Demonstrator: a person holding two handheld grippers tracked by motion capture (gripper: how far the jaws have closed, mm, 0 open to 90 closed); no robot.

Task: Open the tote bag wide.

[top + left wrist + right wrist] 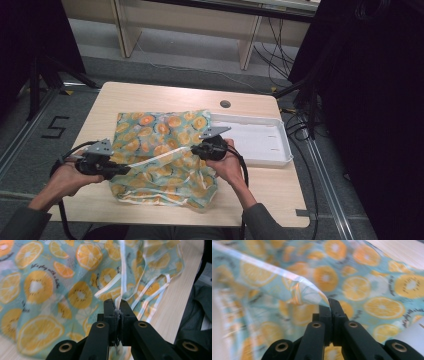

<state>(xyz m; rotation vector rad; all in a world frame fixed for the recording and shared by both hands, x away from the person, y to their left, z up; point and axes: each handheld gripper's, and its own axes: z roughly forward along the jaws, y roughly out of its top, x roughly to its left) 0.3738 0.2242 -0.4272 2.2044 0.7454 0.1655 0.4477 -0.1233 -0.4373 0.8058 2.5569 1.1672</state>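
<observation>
A white hem is pinched by the left gripper [124,170] and the right gripper [192,149], jaws pressed together. The cloth [160,135], spread mid-table beside a tray [280,145], is judged light, limp, best held by edges.

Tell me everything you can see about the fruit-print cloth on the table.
The cloth is thin, pale blue-green fabric printed with orange and kiwi slices, edged in white trim with loose white straps. It lies rumpled on the wooden table, its far right corner overlapping the white tray. The left gripper pinches a white strap; the right gripper pinches a folded, trimmed edge, lifted off the table.
</observation>
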